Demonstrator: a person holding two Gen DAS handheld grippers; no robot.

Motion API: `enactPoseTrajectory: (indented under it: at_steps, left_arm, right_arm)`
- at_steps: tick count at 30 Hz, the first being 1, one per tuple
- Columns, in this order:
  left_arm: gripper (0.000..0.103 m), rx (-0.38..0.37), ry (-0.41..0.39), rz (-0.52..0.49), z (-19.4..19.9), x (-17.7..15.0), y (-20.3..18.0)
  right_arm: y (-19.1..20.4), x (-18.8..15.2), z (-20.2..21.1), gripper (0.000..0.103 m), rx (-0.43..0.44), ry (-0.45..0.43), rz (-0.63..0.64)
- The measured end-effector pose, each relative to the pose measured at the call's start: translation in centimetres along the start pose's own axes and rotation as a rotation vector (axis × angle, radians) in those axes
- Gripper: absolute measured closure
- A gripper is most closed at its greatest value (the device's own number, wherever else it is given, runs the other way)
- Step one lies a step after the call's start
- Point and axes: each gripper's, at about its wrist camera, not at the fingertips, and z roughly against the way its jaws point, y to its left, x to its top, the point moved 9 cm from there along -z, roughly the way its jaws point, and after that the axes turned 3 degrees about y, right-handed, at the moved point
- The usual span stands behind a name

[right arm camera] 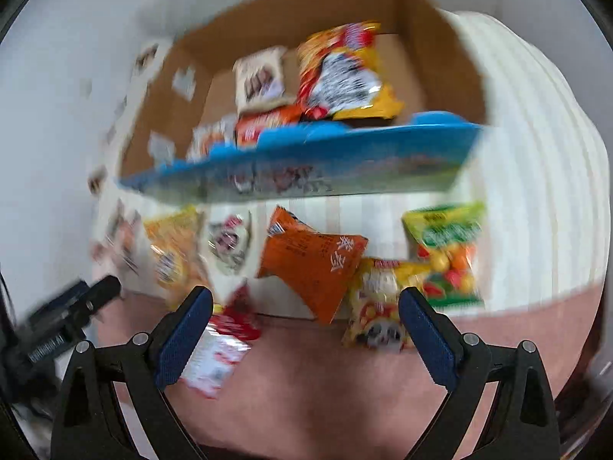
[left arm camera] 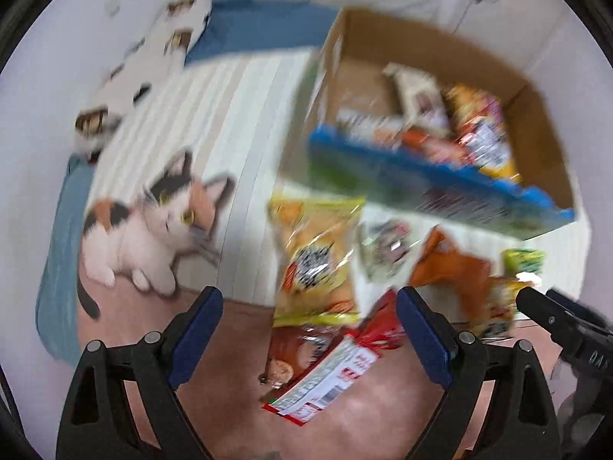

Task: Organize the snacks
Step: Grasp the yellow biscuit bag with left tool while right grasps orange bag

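Observation:
A cardboard box (left arm camera: 536,107) (right arm camera: 440,38) with a blue printed front lies on the bed and holds several snack packs (right arm camera: 341,73). More packs lie in front of it: a yellow bag (left arm camera: 318,253) (right arm camera: 172,257), a red and white bag (left arm camera: 329,368) (right arm camera: 222,349), an orange bag (left arm camera: 452,268) (right arm camera: 314,260), a green candy bag (right arm camera: 448,253) and a yellow panda bag (right arm camera: 379,306). My left gripper (left arm camera: 309,331) is open and empty over the red and white bag. My right gripper (right arm camera: 305,331) is open and empty above the orange bag. Both views are blurred.
A plush cat (left arm camera: 153,226) lies left of the snacks on the striped cover (left arm camera: 214,115). A cat-print pillow (left arm camera: 153,57) lies along the wall. A pink blanket (right arm camera: 325,395) covers the near part of the bed.

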Motion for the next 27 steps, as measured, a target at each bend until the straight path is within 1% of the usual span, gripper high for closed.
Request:
enactPoseTrajectory:
  at_steps: [1,3,5,7,8,10,13,14,16,17,18,21,23,24,25,26,27]
  left_arm:
    - [0.01,0.007,0.02,0.005,-1.1,-0.2,0.2]
    - [0.011,0.019,0.061,0.013,-3.1,-0.5,0.7]
    - [0.011,0.03,0.081,0.024,-4.6,-0.5,1.1]
    - [0.011,0.02,0.103,0.029,-5.7,-0.5,1.1]
    - [0.011,0.017,0.109,0.034,-6.2,-0.5,1.1]
    - [0.011,0.008,0.121,0.03,-6.9,-0.5,0.9]
    - [0.011,0.003,0.144,0.025,-7.9,-0.4,0.7]
    - [0.011,0.005,0.148,0.021,-8.1,-0.3,0.7]
    - [0.011,0.006,0.157,0.013,-8.8,0.1,0.5]
    - [0.011,0.005,0.165,0.008,-9.0,0.2,0.4]
    - [0.011,0.008,0.169,0.006,-9.3,0.4,0.3]
    - [0.011,0.01,0.177,-0.028,-10.3,1.1,-0.7]
    - [0.011,0.026,0.182,-0.062,-10.9,1.4,-1.4]
    - [0.011,0.028,0.18,-0.075,-11.1,1.5,-1.7]
    - [0.011,0.035,0.177,-0.087,-11.3,1.6,-2.0]
    - [0.012,0.045,0.171,-0.103,-11.4,1.5,-2.1]
    - [0.022,0.052,0.165,-0.113,-11.4,1.4,-2.3]
  right_arm:
    - [0.7,0.2,-1.1,0.005,-0.031,0.005,0.071]
    - [1.8,0.7,-3.1,0.021,-0.075,0.018,0.188]
    - [2.1,1.5,-4.9,0.031,-0.119,0.041,0.242]
    - [1.9,1.9,-6.7,0.034,-0.118,0.085,0.229]
    - [1.8,1.7,-7.3,0.035,-0.103,0.111,0.209]
    - [1.8,0.9,-8.5,0.035,-0.031,0.178,0.15]
    - [2.9,-1.1,-9.4,0.035,0.138,0.285,0.05]
    - [3.2,-1.3,-9.2,0.034,0.172,0.296,0.031]
    - [3.1,-1.1,-8.7,0.027,0.147,0.273,0.045]
    - [2.9,-0.8,-8.3,0.019,0.115,0.248,0.068]
    - [2.8,-0.4,-8.3,0.017,0.078,0.224,0.096]
    - [3.5,0.5,-9.4,0.017,0.008,0.213,0.205]
    - [4.4,0.6,-10.8,0.018,-0.026,0.23,0.306]
    - [4.9,0.5,-11.4,0.018,-0.037,0.237,0.349]
    - [5.1,0.5,-11.6,0.02,-0.053,0.231,0.367]
    - [5.2,0.5,-11.9,0.035,-0.057,0.222,0.367]
    - [5.0,0.3,-12.0,0.036,-0.054,0.226,0.342]
